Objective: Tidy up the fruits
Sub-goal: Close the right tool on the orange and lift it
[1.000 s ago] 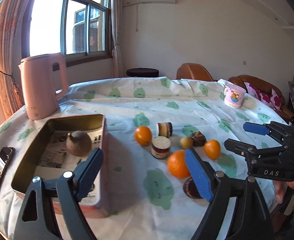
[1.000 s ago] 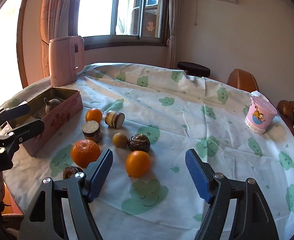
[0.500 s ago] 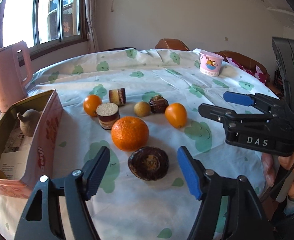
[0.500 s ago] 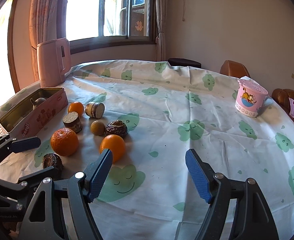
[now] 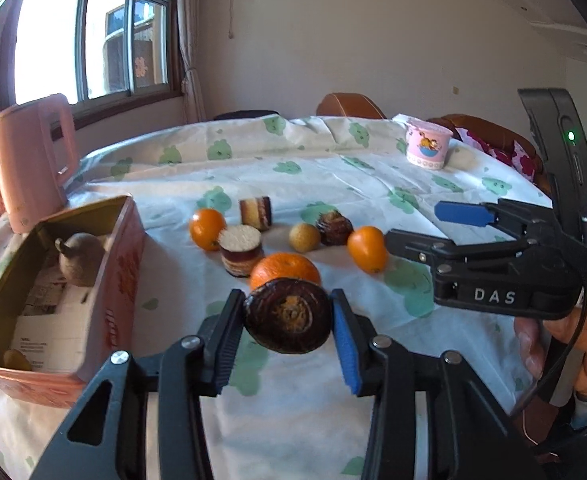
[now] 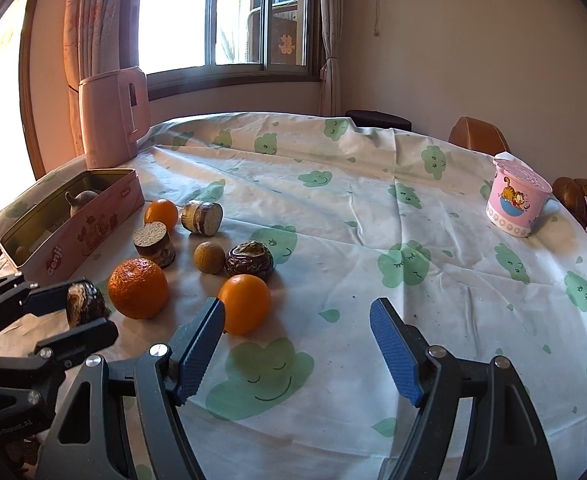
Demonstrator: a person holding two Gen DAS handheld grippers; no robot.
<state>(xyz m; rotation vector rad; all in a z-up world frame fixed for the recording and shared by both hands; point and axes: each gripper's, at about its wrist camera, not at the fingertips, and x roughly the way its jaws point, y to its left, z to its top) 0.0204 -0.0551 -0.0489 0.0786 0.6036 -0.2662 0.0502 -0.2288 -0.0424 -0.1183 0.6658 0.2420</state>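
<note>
Fruit, dark brown (image 5: 288, 321), sits clamped btwn my left gripper (image 5: 285, 330) pads, just in front of the big orange (image 5: 284, 270). My right gripper (image 6: 296, 350) hangs w/ fingers wide apart over the tablecloth (image 6: 373, 208), small orange (image 6: 244, 304) near its left pad.

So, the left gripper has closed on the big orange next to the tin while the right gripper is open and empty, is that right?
Not quite: the left gripper is closed on the dark brown fruit, not the big orange, which sits on the cloth just behind it, as the left wrist view shows. The right gripper is indeed open and empty.
</note>
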